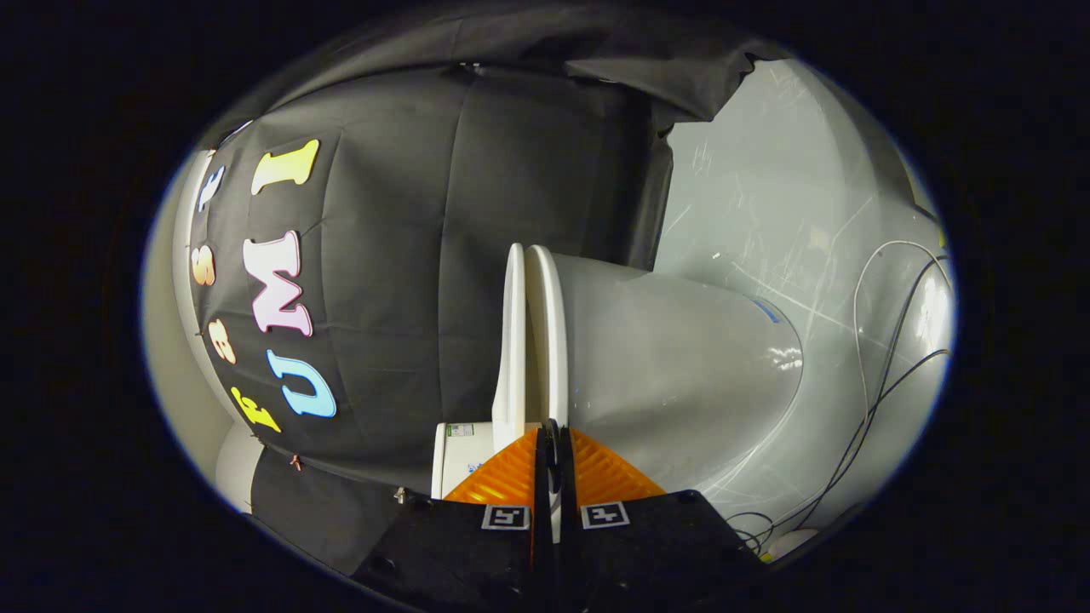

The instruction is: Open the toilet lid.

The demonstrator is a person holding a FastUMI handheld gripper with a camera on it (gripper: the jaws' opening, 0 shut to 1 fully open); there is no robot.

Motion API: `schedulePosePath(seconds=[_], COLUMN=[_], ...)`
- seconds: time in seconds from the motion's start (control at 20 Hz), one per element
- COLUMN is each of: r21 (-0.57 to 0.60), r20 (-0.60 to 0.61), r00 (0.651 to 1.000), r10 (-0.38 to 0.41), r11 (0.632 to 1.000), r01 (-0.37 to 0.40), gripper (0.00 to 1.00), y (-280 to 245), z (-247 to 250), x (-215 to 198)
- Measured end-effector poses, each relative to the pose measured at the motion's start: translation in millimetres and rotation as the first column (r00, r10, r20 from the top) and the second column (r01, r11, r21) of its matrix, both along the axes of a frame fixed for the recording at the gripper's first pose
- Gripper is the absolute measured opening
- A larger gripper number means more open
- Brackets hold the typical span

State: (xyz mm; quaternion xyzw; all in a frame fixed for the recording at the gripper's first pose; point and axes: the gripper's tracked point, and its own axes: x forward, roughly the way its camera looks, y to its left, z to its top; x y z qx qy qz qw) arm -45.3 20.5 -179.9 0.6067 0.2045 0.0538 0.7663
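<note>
1. Claw (552,436) nearest the camera: two orange ribbed fingers (504,478) nearly pressed together, only a thin dark slit between them. A thin pale edge seems to sit in that slit, but I can't tell if both fingers really press on it.
2. The view is rolled sideways, so the toilet (681,366) appears to lie on its side just ahead of the fingertips.
3. Toilet lid (513,340) is the thin white slab, edge-on, just beyond the tips. It sits apart from the seat (547,332) by a narrow gap, so it reads as slightly lifted, not fully open.
4. Bowl body runs away beyond the seat. Grey floor (766,213) lies behind it, with loose cables (886,383) well apart from the claw.
5. Judgement: early in the lift, most of the swing is left.
6. Risks: the hold is at the rim only, so the lid could slip out and slam back onto the seat. The fingertips may be catching the seat along with the lid, which would lift both. Pulling off the hinge arc could twist the grip loose.
</note>
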Motion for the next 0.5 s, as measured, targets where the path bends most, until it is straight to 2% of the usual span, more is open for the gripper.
schedulePosePath(seconds=[0.2, 0.5], r21=[-0.035, -0.098], r20=[-0.027, -0.04], r00=[1.0, 0.999], r10=[-0.009, 0.008], r11=[0.999, 0.995], r01=[0.008, -0.012], gripper=[0.04, 0.05], y=[0, 5], z=[-5, 8], x=[2, 0])
